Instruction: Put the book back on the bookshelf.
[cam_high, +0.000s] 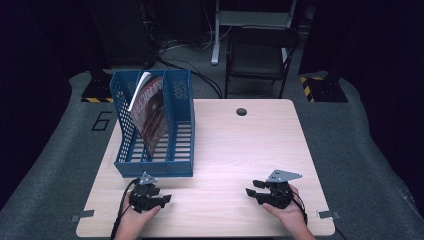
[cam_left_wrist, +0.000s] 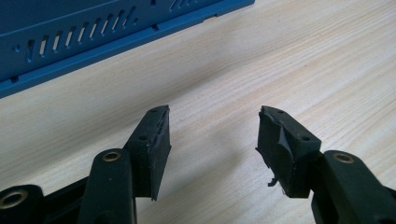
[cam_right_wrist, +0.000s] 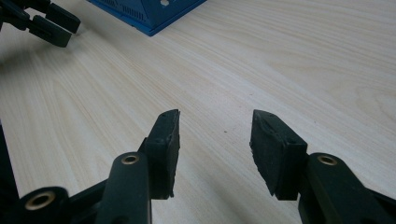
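The blue file rack (cam_high: 155, 125) stands on the far left part of the wooden table (cam_high: 240, 150) and serves here as the landmark. A magazine (cam_high: 150, 112) leans tilted inside the rack, in a middle slot, its top edge rising above the rack's dividers.

The left gripper (cam_high: 159, 195) rests on the table just in front of the rack's near wall. In the left gripper view its jaws stand wide apart with nothing between them, and the rack's slotted front wall (cam_left_wrist: 93, 42) lies close ahead. The right gripper (cam_high: 256, 191) sits well to the right of the rack, also near the table's front edge. Its jaws are likewise wide and empty, over bare wood.

Judged step: approach to the rack and its magazine; neither is touched yet.

Recommended procedure:
1. Steady the rack first. Bring the left gripper against the near wall or a divider, since a light plastic rack is likely to slide when its contents are pulled.
2. Bring the right gripper over the rack from the right and align its jaws with the magazine's exposed top edge.
3. Close on the spine side, not on loose pages, which could tear or fan out.
4. Draw along the slot's direction so the cover does not catch on a divider.
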